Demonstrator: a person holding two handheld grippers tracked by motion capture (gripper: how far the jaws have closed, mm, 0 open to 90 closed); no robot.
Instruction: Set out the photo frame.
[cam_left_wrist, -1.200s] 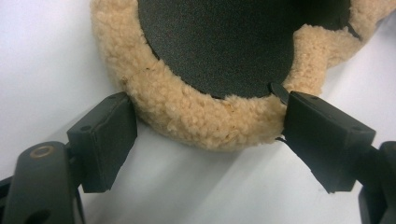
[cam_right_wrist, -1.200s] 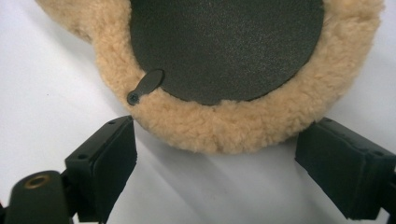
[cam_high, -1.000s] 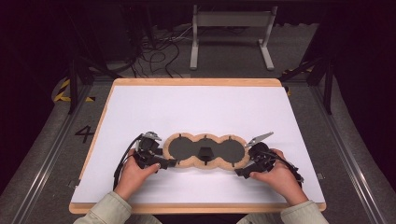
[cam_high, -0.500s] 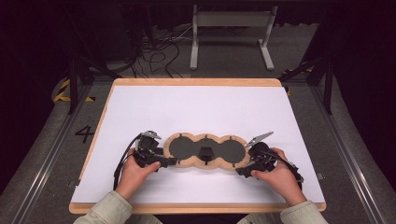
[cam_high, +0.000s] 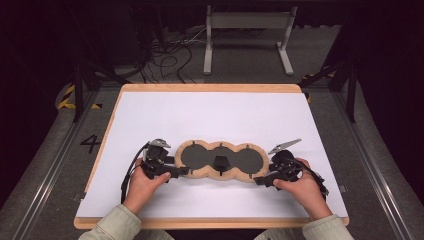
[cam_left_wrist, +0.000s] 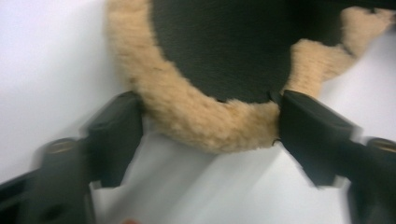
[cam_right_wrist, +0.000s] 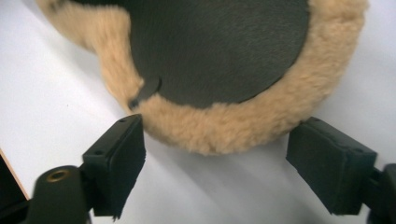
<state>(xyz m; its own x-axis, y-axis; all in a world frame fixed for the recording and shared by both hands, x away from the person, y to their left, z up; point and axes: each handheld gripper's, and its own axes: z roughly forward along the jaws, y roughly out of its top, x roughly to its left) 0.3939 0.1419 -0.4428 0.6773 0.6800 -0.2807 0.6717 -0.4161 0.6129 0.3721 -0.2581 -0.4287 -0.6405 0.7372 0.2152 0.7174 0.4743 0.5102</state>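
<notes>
Two grippers closing on the fleece-edged pad (cam_high: 220, 161).
You are narrowing left gripper (cam_left_wrist: 208, 135) jaws around soft, light trim; right gripper (cam_right_wrist: 215, 163) jaws standing wide, not gripping.

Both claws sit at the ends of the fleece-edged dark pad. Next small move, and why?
Probably finish closing both. The left claw, jaws just closing, brackets the tan fleece-edged three-lobed dark pad, pads at or near the fleece. The right claw, also just closing, straddles the other end with a visible gap. Neither clearly grips.
</notes>
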